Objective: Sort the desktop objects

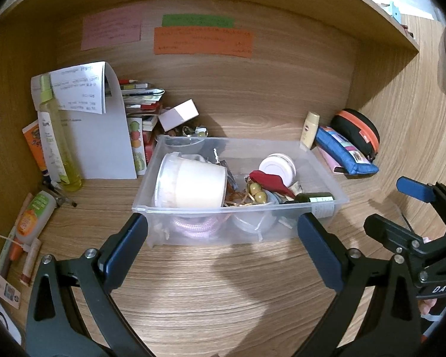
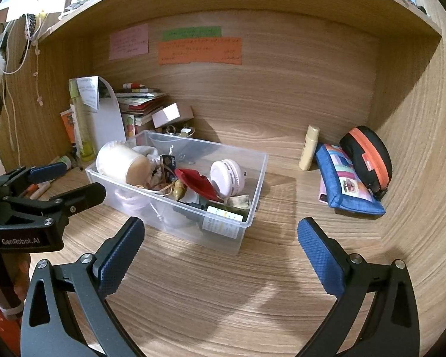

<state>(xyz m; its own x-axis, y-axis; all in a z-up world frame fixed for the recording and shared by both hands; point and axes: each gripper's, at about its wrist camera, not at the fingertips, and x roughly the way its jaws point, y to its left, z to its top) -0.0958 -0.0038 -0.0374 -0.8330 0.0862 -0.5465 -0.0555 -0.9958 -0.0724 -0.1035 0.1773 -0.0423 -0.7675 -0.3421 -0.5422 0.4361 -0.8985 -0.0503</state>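
Handwriting on the pink note point(image 1: 111, 29), green note point(image 1: 197, 20) and orange note point(image 1: 202, 43) is too small to read. The clear bin's point(image 1: 321, 175) frosted front wall blurs a pink cord coil point(image 1: 193, 223). The right tongs point(image 1: 401, 205) are cut off at the left wrist view's edge.

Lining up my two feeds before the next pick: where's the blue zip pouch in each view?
Left wrist: blue zip pouch at right of middle, right of the clear bin.
Right wrist: pouch at right of middle, on the desk.
Shared landmark: black case with orange zip directly behind the pouch.
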